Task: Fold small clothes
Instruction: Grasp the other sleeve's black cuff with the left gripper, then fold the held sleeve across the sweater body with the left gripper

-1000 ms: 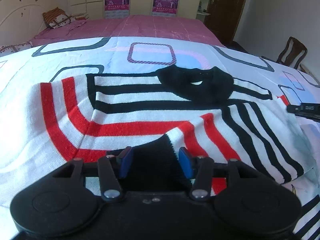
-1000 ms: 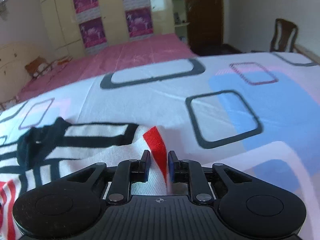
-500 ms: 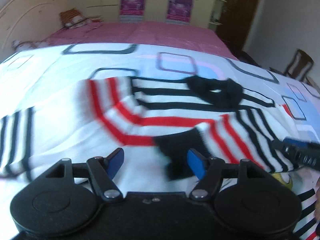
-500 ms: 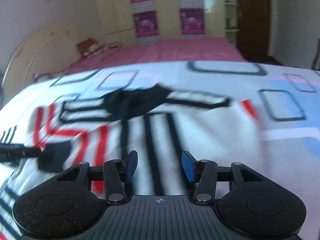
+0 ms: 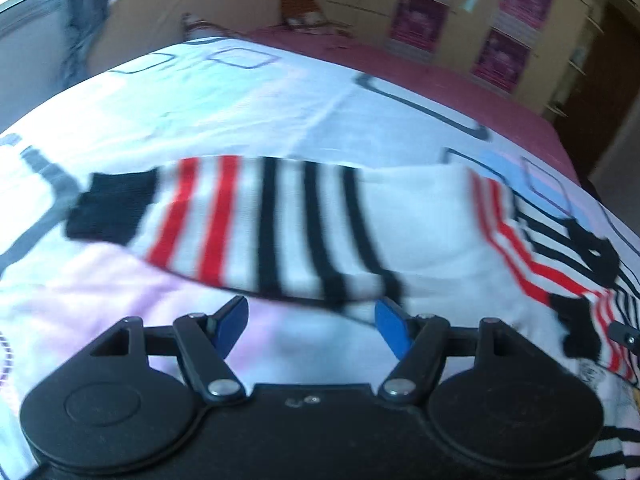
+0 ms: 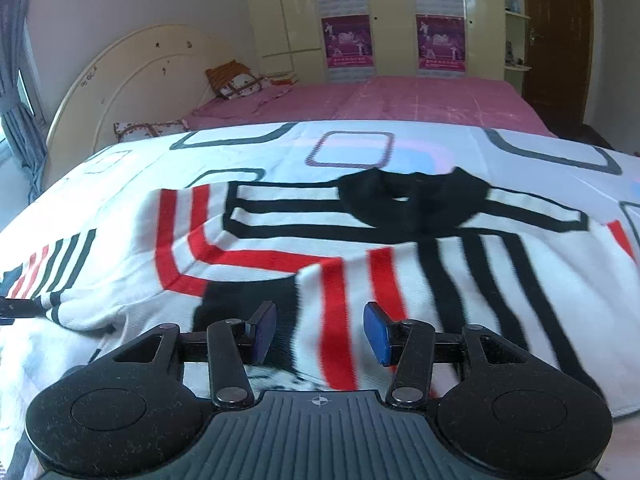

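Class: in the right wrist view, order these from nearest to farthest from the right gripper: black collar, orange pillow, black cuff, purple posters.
1. Black cuff, just ahead, slightly left of the right gripper.
2. Black collar, mid-sweater.
3. Orange pillow, by the headboard, left.
4. Purple posters, far wardrobe.

One white knitted sweater with red and black stripes [image 6: 360, 248], two black claws with blue pads [image 5: 312, 330] [image 6: 320, 334], four purple posters on the wardrobe [image 6: 348, 40], one patterned white bedsheet [image 6: 520, 152]
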{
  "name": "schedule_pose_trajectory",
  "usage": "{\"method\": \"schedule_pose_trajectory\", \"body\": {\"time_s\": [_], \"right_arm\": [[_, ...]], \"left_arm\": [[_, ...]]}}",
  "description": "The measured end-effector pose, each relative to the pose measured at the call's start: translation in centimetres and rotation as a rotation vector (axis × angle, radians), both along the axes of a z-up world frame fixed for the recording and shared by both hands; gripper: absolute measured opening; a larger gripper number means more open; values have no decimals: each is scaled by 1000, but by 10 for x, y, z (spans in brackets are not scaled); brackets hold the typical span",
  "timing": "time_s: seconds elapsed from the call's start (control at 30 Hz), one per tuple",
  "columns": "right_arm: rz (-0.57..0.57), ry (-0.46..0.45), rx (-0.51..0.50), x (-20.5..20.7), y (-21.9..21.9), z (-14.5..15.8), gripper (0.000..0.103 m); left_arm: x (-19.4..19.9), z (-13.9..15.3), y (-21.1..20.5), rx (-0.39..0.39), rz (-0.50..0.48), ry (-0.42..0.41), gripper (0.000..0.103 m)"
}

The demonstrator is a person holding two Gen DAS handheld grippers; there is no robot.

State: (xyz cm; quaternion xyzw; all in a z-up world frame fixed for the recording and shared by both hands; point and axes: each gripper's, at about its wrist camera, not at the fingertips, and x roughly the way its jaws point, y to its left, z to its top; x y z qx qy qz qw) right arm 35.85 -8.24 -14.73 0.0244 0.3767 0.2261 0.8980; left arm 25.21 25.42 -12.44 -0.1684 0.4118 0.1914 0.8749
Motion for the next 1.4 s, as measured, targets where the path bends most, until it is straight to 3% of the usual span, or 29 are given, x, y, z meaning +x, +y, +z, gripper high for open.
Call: {"method": "schedule_pose_trajectory", "body": {"time_s": [0.4, 0.63, 0.8, 0.9, 1.0, 1.07, 1.13, 1.2, 1.3, 1.4], "right_arm": [[-10, -25, -51, 13, 46, 0, 49], [-19, 25, -89, 23, 53, -25, 49], [-34, -21, -86, 17, 52, -14, 49], [-27, 3, -112, 19, 51, -28, 49], [-28, 13, -96, 19, 50, -23, 49], [-42, 25, -54, 17, 46, -21, 49], [-36, 19, -75, 15, 47, -24, 49], [-18, -4, -109, 13, 51, -25, 49], [-46, 3, -37, 12, 42, -16, 49], [-66, -4, -44, 11, 34, -11, 49]], "left_arm": [[-13, -15, 61, -67, 85, -16, 70], [-6, -23, 80, -149, 90, -67, 81], [-1, -27, 92, -191, 112, -126, 81], [0, -30, 101, -227, 145, -169, 79], [1, -31, 105, -228, 172, -197, 71], [1, -32, 108, -218, 198, -214, 55], [-1, -35, 115, -221, 230, -230, 30], [-2, -37, 120, -219, 263, -235, 13], [-4, -29, 118, -205, 253, -260, 8], [-3, -3, 97, -144, 163, -310, 8]]}}
